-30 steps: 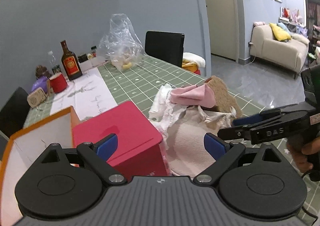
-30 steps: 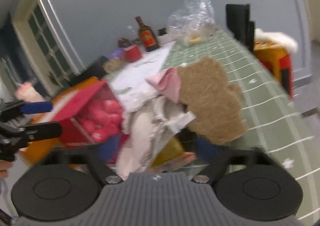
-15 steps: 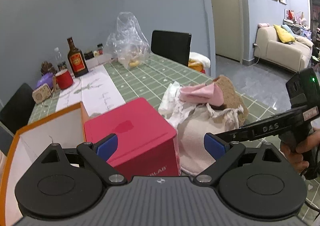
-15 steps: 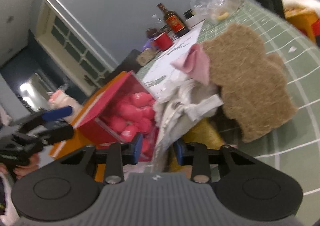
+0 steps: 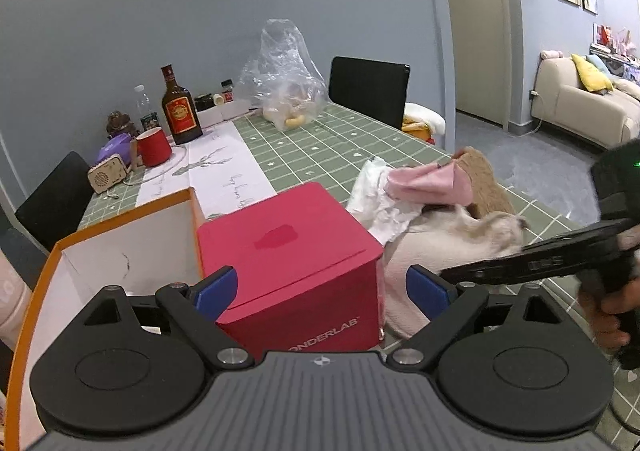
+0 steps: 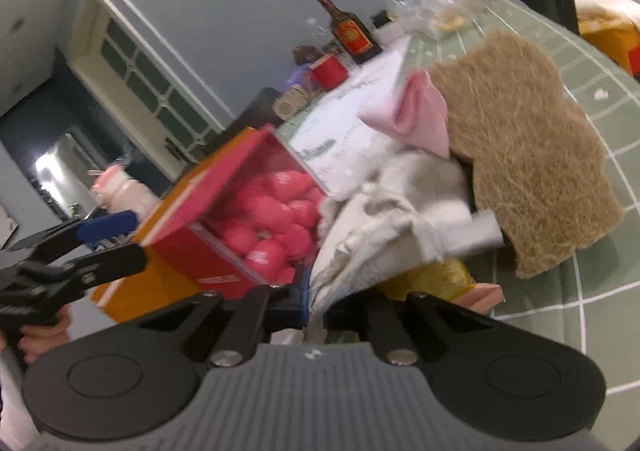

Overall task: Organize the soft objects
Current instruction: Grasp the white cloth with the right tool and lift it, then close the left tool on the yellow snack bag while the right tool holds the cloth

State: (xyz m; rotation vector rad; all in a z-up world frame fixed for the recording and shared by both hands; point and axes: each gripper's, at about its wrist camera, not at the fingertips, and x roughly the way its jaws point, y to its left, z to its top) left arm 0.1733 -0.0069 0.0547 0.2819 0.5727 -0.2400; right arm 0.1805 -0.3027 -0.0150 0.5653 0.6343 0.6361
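A heap of soft things lies on the green checked table: a beige cloth [image 5: 440, 243] [image 6: 368, 227], a pink cloth [image 5: 428, 183] [image 6: 416, 119], a brown fuzzy mat [image 5: 484, 179] [image 6: 520, 155] and a crumpled white cloth [image 5: 376, 191]. My right gripper [image 6: 316, 315] [image 5: 448, 274] is shut on the near edge of the beige cloth. A red box [image 5: 288, 239] [image 6: 224, 227] lies on its side left of the heap, with pink soft balls [image 6: 276, 219] in its open face. My left gripper [image 5: 320, 291] [image 6: 136, 239] stands open just before the box, touching nothing.
An orange-rimmed white box [image 5: 120, 251] stands left of the red one. At the table's far end are a brown bottle [image 5: 180, 107], a red mug [image 5: 154, 147], a small wooden radio [image 5: 108, 173] and a clear plastic bag [image 5: 286, 79]. A black chair [image 5: 370, 91] stands behind.
The right gripper's jaws, open around the beige cloth a second ago, have shut on it, and that gripper has tilted. The left gripper has barely moved.
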